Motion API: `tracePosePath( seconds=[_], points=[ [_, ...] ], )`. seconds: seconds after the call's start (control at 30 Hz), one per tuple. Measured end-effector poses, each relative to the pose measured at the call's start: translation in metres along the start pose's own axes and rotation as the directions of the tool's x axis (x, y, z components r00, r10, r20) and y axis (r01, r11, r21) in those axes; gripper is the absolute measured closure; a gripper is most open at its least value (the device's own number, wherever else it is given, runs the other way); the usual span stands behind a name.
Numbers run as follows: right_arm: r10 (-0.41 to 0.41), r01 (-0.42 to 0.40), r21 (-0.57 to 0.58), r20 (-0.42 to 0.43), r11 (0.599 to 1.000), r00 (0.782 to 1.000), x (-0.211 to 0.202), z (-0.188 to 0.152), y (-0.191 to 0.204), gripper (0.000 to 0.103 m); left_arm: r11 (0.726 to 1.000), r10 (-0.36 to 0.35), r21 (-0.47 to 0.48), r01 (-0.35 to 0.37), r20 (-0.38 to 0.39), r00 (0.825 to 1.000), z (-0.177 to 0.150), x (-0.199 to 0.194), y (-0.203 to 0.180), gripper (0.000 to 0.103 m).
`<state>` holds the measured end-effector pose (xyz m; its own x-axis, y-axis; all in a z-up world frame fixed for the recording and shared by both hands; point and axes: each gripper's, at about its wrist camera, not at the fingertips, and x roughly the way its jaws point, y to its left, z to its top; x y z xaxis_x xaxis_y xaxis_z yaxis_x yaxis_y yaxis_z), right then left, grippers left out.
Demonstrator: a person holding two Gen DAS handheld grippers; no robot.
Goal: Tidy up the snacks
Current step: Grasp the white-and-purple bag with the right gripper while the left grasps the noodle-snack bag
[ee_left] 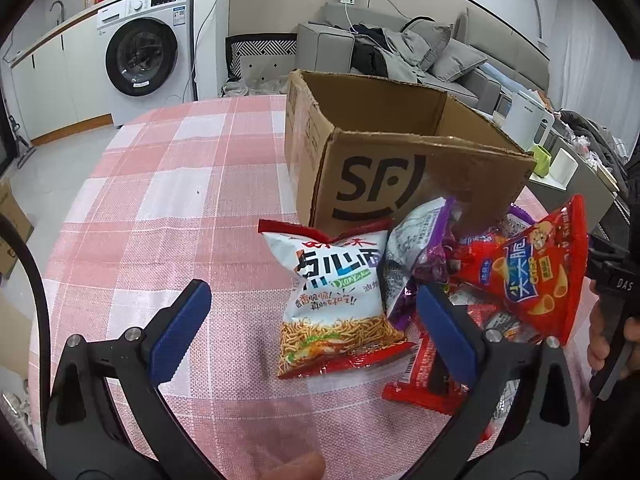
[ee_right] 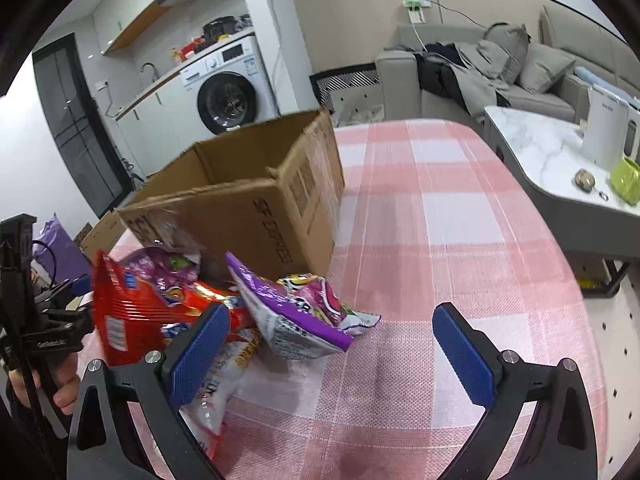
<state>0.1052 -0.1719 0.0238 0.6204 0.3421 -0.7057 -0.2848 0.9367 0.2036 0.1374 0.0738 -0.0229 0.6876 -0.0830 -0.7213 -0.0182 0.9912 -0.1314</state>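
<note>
Both grippers hang spread and empty: left gripper [ee_left: 316, 320] straddles the noodle bag [ee_left: 334, 304], right gripper [ee_right: 332, 344] just right of the purple packet [ee_right: 296, 316], the box [ee_left: 400, 160] beyond awaiting snacks

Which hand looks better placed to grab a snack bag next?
Left, probably. The open left gripper already frames the noodle snack bag. The open right gripper faces mostly bare tablecloth beside the pile.

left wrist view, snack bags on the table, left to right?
White noodle snack bag → purple-and-silver bag → red cone-crisp bag. The cardboard box stands behind them; the smaller red packets underneath overlap too much to order.
</note>
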Motion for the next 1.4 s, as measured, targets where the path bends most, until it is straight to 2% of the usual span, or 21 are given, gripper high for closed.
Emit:
tracePosePath(
  seconds=[0.43, 0.6, 0.73, 0.8, 0.83, 0.87, 0.93, 0.97, 1.33, 1.4],
  points=[
    [0.003, -0.001, 0.038, -0.048, 0.999, 0.999, 0.030, -0.003, -0.007, 0.001, 0.999, -0.034, -0.044, 0.032, -0.045, 0.998, -0.005, 0.027, 0.011, 0.001],
    [0.027, -0.026, 0.027, -0.044, 0.999, 0.999, 0.038, -0.001, -0.002, 0.013, 0.998, -0.036, -0.056, 0.034, -0.052, 0.998, -0.006, 0.036, 0.015, 0.001],
    [0.046, -0.045, 0.027, -0.040, 0.999, 0.998, 0.042, -0.002, 0.002, 0.028, 0.998, -0.036, -0.058, 0.033, -0.054, 0.998, -0.006, 0.040, 0.016, 0.001],
    [0.038, -0.038, 0.013, -0.034, 0.999, 0.999, 0.043, -0.001, 0.004, 0.032, 0.998, -0.036, -0.063, 0.033, -0.055, 0.998, -0.008, 0.041, 0.018, 0.001],
    [0.040, -0.040, 0.009, -0.030, 0.999, 0.999, 0.043, -0.001, 0.004, 0.037, 0.997, -0.037, -0.066, 0.033, -0.057, 0.998, -0.008, 0.042, 0.019, 0.001],
    [0.050, -0.050, 0.005, -0.020, 0.999, 0.999, 0.041, -0.001, 0.005, 0.048, 0.997, -0.037, -0.069, 0.033, -0.058, 0.998, -0.008, 0.043, 0.020, 0.001],
    [0.057, -0.057, -0.001, -0.011, 0.998, 0.998, 0.037, -0.003, 0.007, 0.050, 0.997, -0.038, -0.072, 0.034, -0.058, 0.998, -0.008, 0.044, 0.021, 0.001],
    [0.053, -0.053, -0.008, -0.005, 0.999, 0.999, 0.035, -0.004, 0.008, 0.055, 0.997, -0.040, -0.072, 0.036, -0.056, 0.998, -0.007, 0.044, 0.021, 0.001],
    [0.064, -0.063, -0.022, 0.053, 0.998, 0.996, 0.011, -0.005, 0.010, 0.055, 0.993, -0.028, -0.112, 0.023, -0.039, 0.999, -0.010, 0.041, 0.029, 0.002],
    [0.064, -0.063, -0.024, 0.056, 0.998, 0.996, 0.009, -0.006, 0.011, 0.055, 0.992, -0.039, -0.120, 0.034, -0.038, 0.999, -0.010, 0.041, 0.031, 0.013]
  ],
)
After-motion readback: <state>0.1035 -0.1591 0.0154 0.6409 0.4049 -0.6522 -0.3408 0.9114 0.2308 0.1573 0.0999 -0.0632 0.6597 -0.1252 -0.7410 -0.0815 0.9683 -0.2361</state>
